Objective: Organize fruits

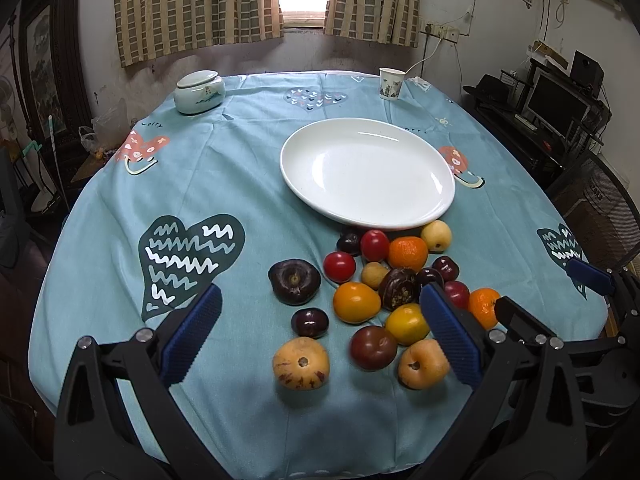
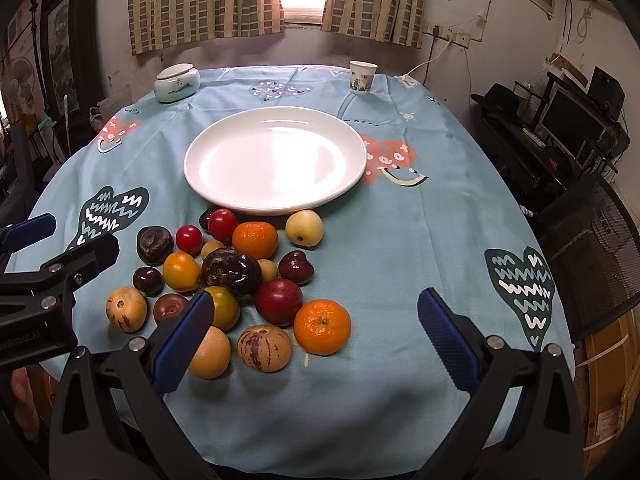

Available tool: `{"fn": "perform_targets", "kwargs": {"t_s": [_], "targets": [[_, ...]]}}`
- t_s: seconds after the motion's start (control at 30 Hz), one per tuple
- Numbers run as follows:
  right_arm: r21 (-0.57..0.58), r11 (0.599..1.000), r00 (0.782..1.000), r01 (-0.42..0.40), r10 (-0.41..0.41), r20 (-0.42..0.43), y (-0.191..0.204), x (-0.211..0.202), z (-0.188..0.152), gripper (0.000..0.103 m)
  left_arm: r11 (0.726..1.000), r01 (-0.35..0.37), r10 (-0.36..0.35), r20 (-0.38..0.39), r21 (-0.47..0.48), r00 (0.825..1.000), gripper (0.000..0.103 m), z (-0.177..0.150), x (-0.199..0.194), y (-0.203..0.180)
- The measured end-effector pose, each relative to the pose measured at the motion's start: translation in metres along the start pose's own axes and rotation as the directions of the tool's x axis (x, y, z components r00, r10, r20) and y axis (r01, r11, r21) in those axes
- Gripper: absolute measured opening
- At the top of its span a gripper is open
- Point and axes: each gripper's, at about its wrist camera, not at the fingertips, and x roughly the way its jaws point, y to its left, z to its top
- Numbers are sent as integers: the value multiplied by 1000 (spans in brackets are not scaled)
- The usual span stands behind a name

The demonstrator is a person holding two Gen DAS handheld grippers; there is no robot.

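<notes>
A pile of fruit lies on the blue tablecloth just in front of an empty white plate (image 1: 368, 172) (image 2: 276, 160). It includes mandarins (image 2: 322, 326), red tomatoes (image 1: 339, 267), a yellow-orange tomato (image 1: 356, 302), dark purple fruits (image 1: 294, 282) and striped pepino melons (image 1: 301, 364) (image 2: 264, 348). My left gripper (image 1: 320, 336) hovers open over the near left side of the pile. Over the pile's near right side my right gripper (image 2: 316, 338) is open too. Neither holds anything. Each gripper shows at the edge of the other's view.
A lidded ceramic jar (image 1: 199, 92) and a paper cup (image 1: 390, 84) stand at the table's far edge. A mesh chair (image 2: 592, 240) sits beside the table on the right. Behind it is a desk with a monitor (image 1: 556, 108). The near table edge is right below the grippers.
</notes>
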Motion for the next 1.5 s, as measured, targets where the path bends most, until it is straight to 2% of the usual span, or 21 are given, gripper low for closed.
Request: {"fn": "perform_targets", "kwargs": {"t_s": [0.87,1.17,1.27,1.37,1.5], "targets": [[-4,1000,1000,0,0,2,2,-1,-1,102,1000,3,-3,-2,1,1000,101,-5,-2,-1],[-13,995,995,-97,97,-25,2,0,-4,102,1000,-1,2,0,23,1000,101,-11,-7,-1],[-31,996,996,-81,80,-26,-1,2,-12,102,1000,1,0,-38,17,999,101,-22,-5,9],[-61,995,996,-83,80,-43,-4,4,-28,102,999,-7,3,-107,-36,994,101,-39,5,29],[-94,973,975,-213,205,-81,3,5,-47,102,995,-24,8,-153,-102,988,101,-57,11,53]]}}
